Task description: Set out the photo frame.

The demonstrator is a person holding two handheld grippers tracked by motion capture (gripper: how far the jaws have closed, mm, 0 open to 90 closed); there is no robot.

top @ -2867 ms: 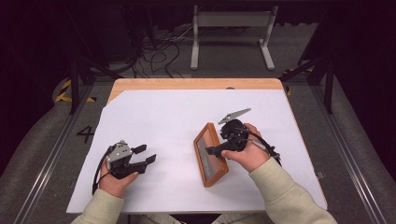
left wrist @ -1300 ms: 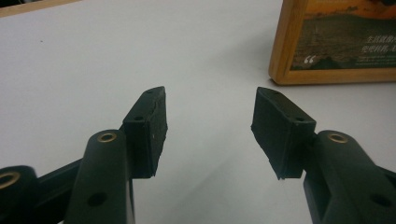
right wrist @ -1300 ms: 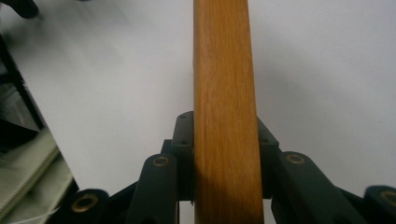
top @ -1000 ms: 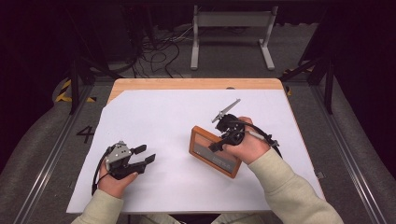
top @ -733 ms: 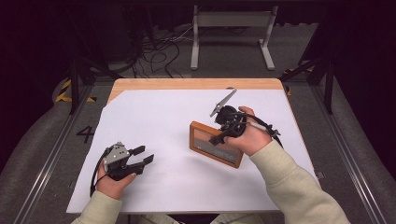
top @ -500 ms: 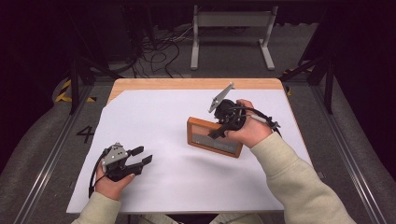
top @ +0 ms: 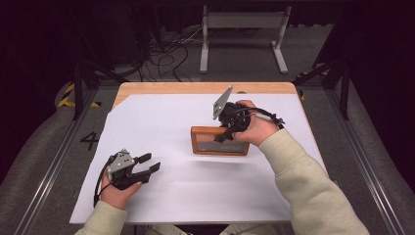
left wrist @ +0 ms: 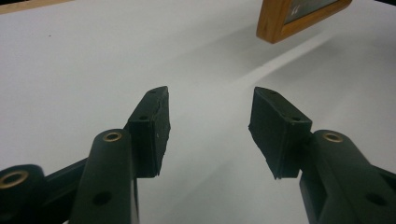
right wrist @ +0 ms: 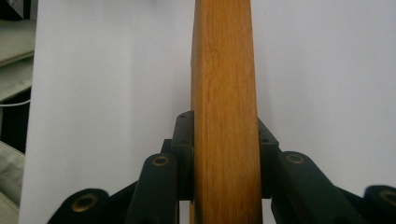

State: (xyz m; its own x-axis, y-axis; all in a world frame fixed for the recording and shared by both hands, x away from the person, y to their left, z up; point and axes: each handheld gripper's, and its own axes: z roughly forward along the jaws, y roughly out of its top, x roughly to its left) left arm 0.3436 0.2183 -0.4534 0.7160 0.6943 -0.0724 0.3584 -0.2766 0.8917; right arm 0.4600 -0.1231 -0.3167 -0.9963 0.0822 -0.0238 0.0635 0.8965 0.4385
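While clamped edgewise, the wooden frame (top: 219,141) fills the right gripper (top: 226,133).

I wear cream long sleeves (top: 303,181). Each hand carries a black claw: the left claw (top: 149,163) has a grey three-cornered plate on top and a black cable trailing; the right claw (top: 226,133) has the same. Brass-coloured rivets dot the arms, and small screw holes mark the matte pads (left wrist: 152,128).

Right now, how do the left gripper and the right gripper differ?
The left gripper is open with nothing between its jaws; the right gripper is shut on the wooden frame. The left sits low near the table's front edge; the right is farther back, holding the frame lifted. Both have black jaws.
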